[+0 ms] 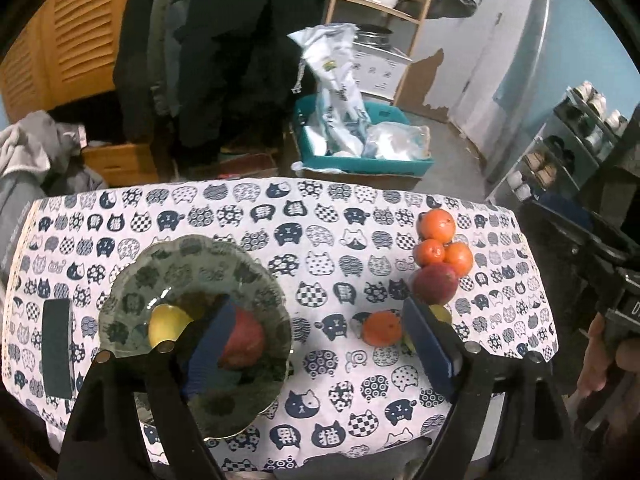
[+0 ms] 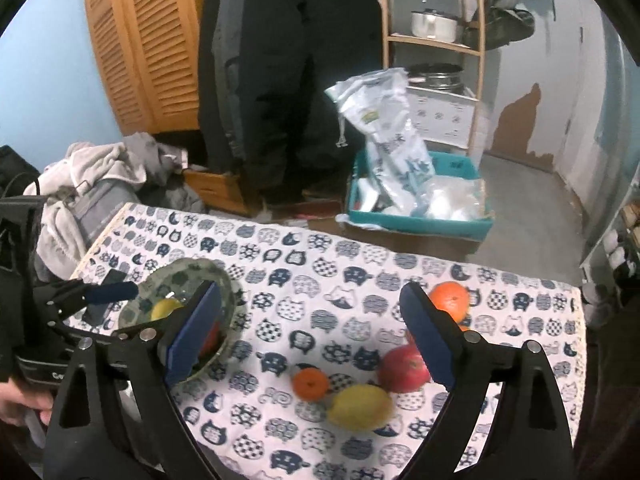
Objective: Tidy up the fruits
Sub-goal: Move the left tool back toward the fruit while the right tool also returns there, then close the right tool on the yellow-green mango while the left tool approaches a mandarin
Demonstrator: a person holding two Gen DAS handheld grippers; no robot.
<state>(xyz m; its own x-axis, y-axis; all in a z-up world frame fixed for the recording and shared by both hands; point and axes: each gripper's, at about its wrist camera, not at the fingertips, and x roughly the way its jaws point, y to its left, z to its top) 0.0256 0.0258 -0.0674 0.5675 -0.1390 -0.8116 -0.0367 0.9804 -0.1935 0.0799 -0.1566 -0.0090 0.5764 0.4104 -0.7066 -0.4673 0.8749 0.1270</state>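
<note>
A green glass bowl sits on the left of the cat-print tablecloth. It holds a yellow lemon and a red apple. On the right lie several oranges, a red apple, a small orange and a lemon. My left gripper is open and empty, its left finger over the bowl. My right gripper is open and empty above the small orange and the lemon. The bowl also shows in the right wrist view.
A dark rectangular block lies left of the bowl. Beyond the table's far edge stand a teal bin with plastic bags, hanging dark coats and a wooden shelf. A shoe rack stands at the right.
</note>
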